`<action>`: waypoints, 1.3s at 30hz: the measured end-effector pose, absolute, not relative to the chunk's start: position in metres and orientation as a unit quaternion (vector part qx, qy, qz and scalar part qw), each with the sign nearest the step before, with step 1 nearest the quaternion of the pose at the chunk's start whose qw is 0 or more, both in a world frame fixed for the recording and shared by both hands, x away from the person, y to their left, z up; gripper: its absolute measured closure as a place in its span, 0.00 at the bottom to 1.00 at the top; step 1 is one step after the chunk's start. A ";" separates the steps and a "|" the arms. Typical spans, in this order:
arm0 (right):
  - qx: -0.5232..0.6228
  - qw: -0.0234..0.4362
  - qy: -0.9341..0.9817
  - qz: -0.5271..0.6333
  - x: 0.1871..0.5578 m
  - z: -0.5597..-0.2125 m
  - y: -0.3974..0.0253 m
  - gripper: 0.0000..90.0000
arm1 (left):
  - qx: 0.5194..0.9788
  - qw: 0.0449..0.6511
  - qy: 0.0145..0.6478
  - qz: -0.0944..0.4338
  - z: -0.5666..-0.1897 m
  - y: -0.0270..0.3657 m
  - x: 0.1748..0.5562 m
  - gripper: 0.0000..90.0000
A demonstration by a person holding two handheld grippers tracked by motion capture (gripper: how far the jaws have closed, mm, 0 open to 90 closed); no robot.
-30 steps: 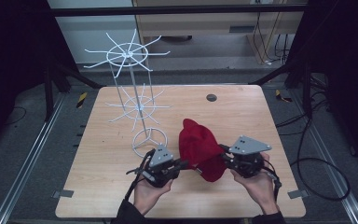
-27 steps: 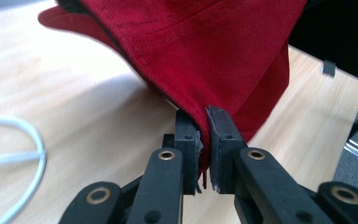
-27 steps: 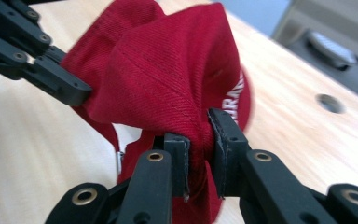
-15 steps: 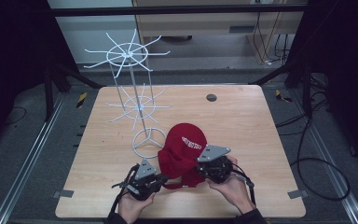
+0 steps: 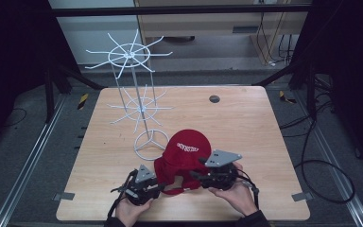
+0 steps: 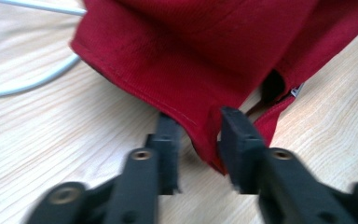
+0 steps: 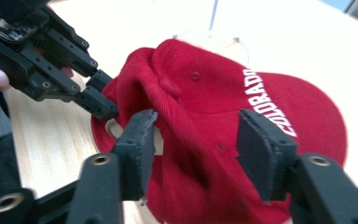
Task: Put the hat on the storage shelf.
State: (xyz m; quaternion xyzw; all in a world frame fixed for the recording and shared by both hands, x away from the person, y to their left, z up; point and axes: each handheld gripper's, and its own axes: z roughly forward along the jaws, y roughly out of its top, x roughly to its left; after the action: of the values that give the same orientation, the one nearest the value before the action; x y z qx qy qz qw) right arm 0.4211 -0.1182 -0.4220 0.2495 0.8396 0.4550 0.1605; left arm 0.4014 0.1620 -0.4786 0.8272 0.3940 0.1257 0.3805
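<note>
While the left gripper [image 6: 198,140] pinches the back hem of the red cotton baseball cap [image 5: 184,153] lying on the wooden counter [image 5: 246,123], the right gripper [image 7: 196,140] straddles its crown, jaws apart, white wire rack [image 5: 132,90] behind.

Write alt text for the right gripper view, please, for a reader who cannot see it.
A red cap with white "COLORADO" lettering lies on a wooden table, between the open black jaws of the right gripper. At upper left, the left gripper pinches the cap's edge.
</note>
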 end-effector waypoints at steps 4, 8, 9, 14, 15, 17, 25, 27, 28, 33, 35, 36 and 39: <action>0.285 0.179 0.822 0.460 0.424 -0.423 -0.145 0.50 | 0.816 0.394 0.395 0.152 -0.468 0.177 0.392 0.58; 0.323 0.190 0.804 0.462 0.437 -0.429 -0.160 0.51 | 0.791 0.424 0.407 0.170 -0.450 0.192 0.392 0.56; 0.329 0.190 0.801 0.463 0.441 -0.431 -0.160 0.52 | 0.788 0.426 0.408 0.175 -0.447 0.194 0.394 0.56; 0.341 0.185 0.802 0.454 0.459 -0.442 -0.151 0.50 | 0.779 0.445 0.408 0.169 -0.441 0.193 0.402 0.49; 0.350 0.175 0.798 0.458 0.468 -0.447 -0.143 0.50 | 0.789 0.435 0.400 0.169 -0.445 0.186 0.401 0.47; 0.356 0.166 0.799 0.456 0.476 -0.453 -0.136 0.49 | 0.799 0.428 0.388 0.166 -0.450 0.177 0.401 0.45; 0.377 0.125 0.816 0.420 0.486 -0.472 -0.126 0.70 | 0.806 0.415 0.386 0.173 -0.458 0.150 0.417 0.56; 0.378 0.122 0.823 0.406 0.485 -0.475 -0.126 0.81 | 0.809 0.410 0.387 0.168 -0.460 0.147 0.424 0.72; 0.378 0.122 0.823 0.406 0.485 -0.475 -0.126 0.81 | 0.809 0.410 0.387 0.168 -0.460 0.147 0.424 0.77; 0.389 0.113 0.822 0.401 0.485 -0.474 -0.131 0.98 | 0.818 0.404 0.381 0.151 -0.465 0.141 0.432 0.96; 0.395 0.117 0.819 0.400 0.483 -0.473 -0.133 0.98 | 0.819 0.402 0.381 0.150 -0.465 0.139 0.435 0.96; 0.402 0.130 0.814 0.399 0.477 -0.469 -0.140 0.98 | 0.818 0.406 0.381 0.148 -0.464 0.135 0.442 0.97; 0.412 0.141 0.805 0.402 0.470 -0.466 -0.149 0.98 | 0.820 0.402 0.377 0.154 -0.462 0.129 0.450 0.97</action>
State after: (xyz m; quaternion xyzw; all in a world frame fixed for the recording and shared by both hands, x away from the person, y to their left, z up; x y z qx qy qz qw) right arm 0.4702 -0.1491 -0.4656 0.4118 0.8053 0.4024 0.1414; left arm 0.4500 0.1285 -0.4617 0.8201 0.3774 0.1535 0.4018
